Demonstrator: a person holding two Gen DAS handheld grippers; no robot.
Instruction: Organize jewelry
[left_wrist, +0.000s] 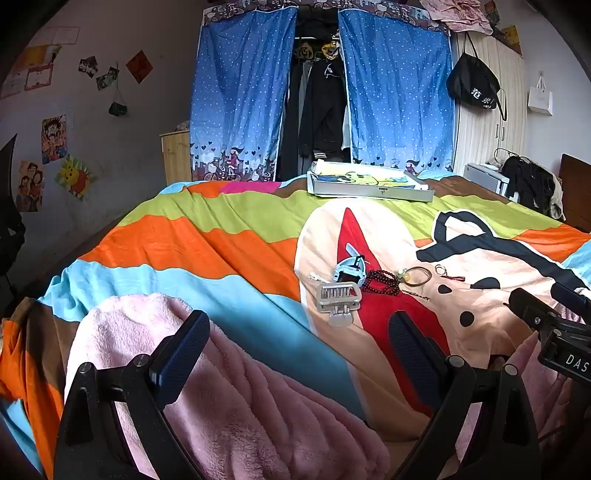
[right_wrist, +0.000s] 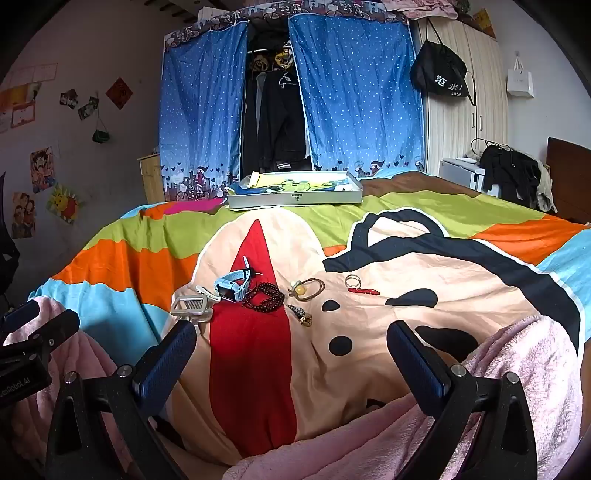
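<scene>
Your left gripper (left_wrist: 299, 354) hovers low over the pink fleece blanket (left_wrist: 236, 398) at the near edge of the bed, fingers spread wide and holding nothing, pointing level across the bedspread (left_wrist: 184, 243). Your right gripper (right_wrist: 291, 362) sits beside it in the same level pose, jaws also wide and empty, aimed at the red stripe of the cartoon print. Taking the blue watch (right_wrist: 232, 286) as landmark: the white hair clip (right_wrist: 192, 308) lies just in front of it to the left, the dark red bead bracelet (right_wrist: 264, 299) touches its right side, the brown hair tie (right_wrist: 310, 286) with a yellow bead lies further right, then the metal ring (right_wrist: 352, 281) above a small red piece (right_wrist: 364, 291). A dark studded clip (right_wrist: 301, 314) lies in front of the beads. The silver tray (right_wrist: 295, 197) sits well beyond the watch, at the far side of the bed.
</scene>
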